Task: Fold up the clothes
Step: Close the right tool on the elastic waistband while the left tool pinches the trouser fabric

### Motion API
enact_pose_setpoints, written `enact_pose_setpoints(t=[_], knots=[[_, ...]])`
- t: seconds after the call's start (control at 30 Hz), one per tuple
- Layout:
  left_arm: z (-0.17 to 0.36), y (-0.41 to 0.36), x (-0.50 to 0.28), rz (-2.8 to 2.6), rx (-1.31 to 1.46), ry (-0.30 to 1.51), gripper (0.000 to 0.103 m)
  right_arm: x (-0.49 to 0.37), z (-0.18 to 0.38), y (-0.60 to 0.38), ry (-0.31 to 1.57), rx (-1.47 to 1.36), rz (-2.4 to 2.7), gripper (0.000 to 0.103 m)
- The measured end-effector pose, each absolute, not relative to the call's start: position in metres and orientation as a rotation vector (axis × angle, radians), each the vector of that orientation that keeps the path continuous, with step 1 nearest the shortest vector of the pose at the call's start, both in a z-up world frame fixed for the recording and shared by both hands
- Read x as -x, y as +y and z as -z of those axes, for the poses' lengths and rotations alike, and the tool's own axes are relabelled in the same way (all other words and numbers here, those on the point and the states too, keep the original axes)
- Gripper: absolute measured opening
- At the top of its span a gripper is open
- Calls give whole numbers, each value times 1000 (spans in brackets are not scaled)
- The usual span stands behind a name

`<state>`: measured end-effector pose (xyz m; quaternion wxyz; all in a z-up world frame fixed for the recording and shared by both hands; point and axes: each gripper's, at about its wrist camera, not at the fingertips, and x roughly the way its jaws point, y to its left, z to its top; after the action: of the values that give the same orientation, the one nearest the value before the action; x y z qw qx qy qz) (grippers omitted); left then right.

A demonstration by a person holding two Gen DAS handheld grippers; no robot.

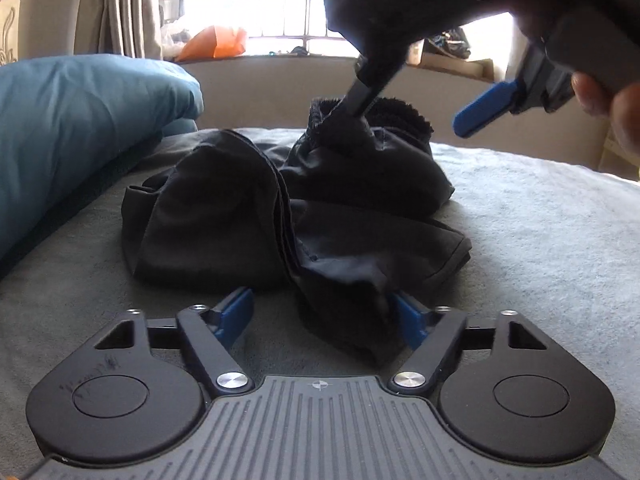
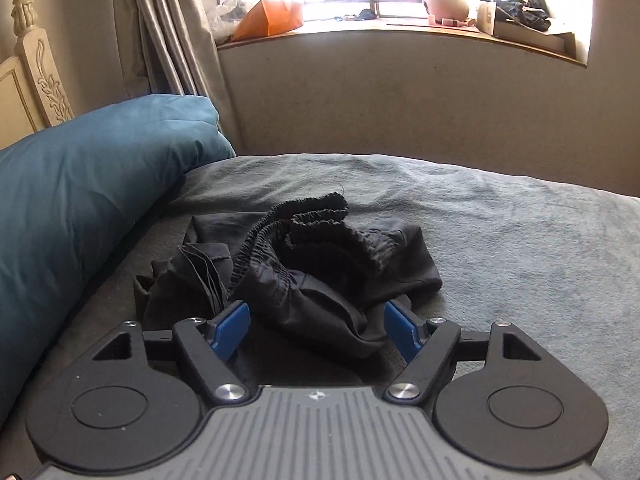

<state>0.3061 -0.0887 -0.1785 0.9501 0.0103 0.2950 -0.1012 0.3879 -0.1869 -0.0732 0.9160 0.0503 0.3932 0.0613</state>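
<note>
The left gripper (image 1: pixel 322 320) rests low on the grey bedspread (image 1: pixel 540 232) with its blue pads spread wide, a fold of the crumpled black shorts (image 1: pixel 288 216) lying between them but not pinched. The right gripper (image 2: pixel 316 328) is likewise open above the near edge of the same shorts (image 2: pixel 304 276), whose elastic waistband (image 2: pixel 320 220) bunches up at the far side. A blue pillow (image 2: pixel 88 184) crowds the garment's left side, with curtain (image 2: pixel 168 28) and cluttered windowsill (image 2: pixel 400 28) beyond.
</note>
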Motion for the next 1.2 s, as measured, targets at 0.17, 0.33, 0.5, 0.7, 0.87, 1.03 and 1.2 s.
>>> enact_pose_setpoints(t=[0.17,0.33,0.5,0.7,0.87,1.03,1.2], knots=[[185,-70,-307,221,115,602,32,-411,78,-175,836,-101,-98,73],[195,-47,-306,242,260,600,25,-430,90,-166,847,-98,-70,65],[197,-44,-301,247,282,583,20,-433,108,-152,908,-37,-54,24],[200,-26,-303,210,360,574,3,-397,87,-168,853,-80,-70,11],[178,-14,-274,202,370,534,1,-353,56,-201,775,-206,-96,9],[142,0,-218,288,331,477,1,-296,33,-240,729,-357,-149,9],[106,13,-149,377,336,439,1,-221,15,-275,700,-473,-169,9]])
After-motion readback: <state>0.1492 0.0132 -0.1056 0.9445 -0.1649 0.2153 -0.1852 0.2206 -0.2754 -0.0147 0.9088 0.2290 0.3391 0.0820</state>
